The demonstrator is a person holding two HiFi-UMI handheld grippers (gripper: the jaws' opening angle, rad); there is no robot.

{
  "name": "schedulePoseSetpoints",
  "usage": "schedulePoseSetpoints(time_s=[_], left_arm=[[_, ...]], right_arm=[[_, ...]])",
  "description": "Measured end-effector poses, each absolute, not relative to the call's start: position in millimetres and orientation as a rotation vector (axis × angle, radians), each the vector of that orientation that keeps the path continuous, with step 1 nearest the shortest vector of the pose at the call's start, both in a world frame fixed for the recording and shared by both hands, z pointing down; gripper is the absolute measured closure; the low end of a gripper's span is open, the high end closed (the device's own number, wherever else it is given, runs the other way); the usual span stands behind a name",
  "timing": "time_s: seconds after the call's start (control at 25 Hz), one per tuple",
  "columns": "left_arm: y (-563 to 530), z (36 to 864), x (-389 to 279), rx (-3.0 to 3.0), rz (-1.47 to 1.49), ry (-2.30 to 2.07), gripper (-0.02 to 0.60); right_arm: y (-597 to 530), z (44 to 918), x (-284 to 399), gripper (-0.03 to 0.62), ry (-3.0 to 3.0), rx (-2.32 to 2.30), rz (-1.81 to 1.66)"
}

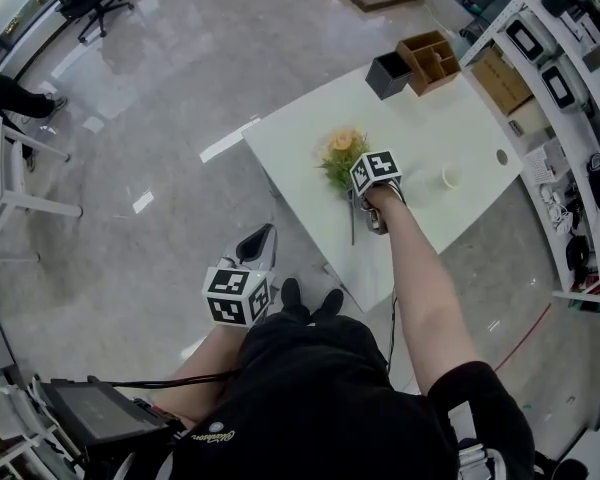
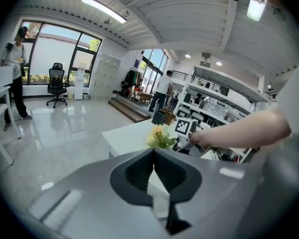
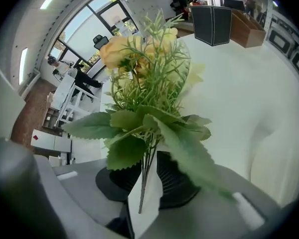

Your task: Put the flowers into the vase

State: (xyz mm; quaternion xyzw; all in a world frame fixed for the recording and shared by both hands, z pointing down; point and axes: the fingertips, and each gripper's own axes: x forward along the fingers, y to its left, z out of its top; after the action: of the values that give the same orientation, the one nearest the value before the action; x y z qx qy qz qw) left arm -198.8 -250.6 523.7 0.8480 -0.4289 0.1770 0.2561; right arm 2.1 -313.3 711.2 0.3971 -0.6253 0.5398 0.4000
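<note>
Right hand-held gripper [image 3: 149, 158] pinching flowers [image 3: 144, 68], stems partly hidden, left hand-held gripper [image 2: 153, 153] pressed together

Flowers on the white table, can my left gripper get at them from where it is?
Probably not yet. The left gripper hangs low by your leg, short of the table, with its jaws together. The flowers are farther in, stems held between the right gripper's jaws.

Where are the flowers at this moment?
The flowers are held by their stems in the right gripper, over the middle of the white table; in the head view they are left of a small white container.
</note>
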Motion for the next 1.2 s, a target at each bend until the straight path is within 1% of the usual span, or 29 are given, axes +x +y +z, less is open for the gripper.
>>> schedulePoseSetpoints(time_s=[0.04, 0.12, 0.36, 0.72, 0.96, 1.2], left_arm=[[-251.0, 523.9, -198.7, 2.3, 0.48, -1.166, 0.575], [-251.2, 525.3, -199.0, 2.298, 0.48, -1.167, 0.575], [-249.6, 529.1, -197.8, 2.294, 0.489, -1.155, 0.575], [-245.4, 520.6, -184.1, 2.326, 0.468, -1.134, 0.575], [-246.4, 509.0, -174.5, 2.364, 0.445, -1.132, 0.575], [-250.4, 490.5, -162.1, 2.422, 0.402, -1.123, 0.575]], right_arm=[[-313.3, 712.4, 2.9, 0.51, -1.575, 1.001, 1.367], [-313.0, 714.6, 2.6, 0.523, -1.572, 0.996, 1.364], [-311.7, 715.3, -2.7, 0.543, -1.595, 0.997, 1.363], [-315.6, 684.6, 0.8, 0.559, -1.746, 1.129, 1.262], [-320.0, 628.7, 1.6, 0.56, -1.963, 1.288, 1.117], [-320.9, 531.6, 3.6, 0.562, -2.223, 1.544, 0.718]])
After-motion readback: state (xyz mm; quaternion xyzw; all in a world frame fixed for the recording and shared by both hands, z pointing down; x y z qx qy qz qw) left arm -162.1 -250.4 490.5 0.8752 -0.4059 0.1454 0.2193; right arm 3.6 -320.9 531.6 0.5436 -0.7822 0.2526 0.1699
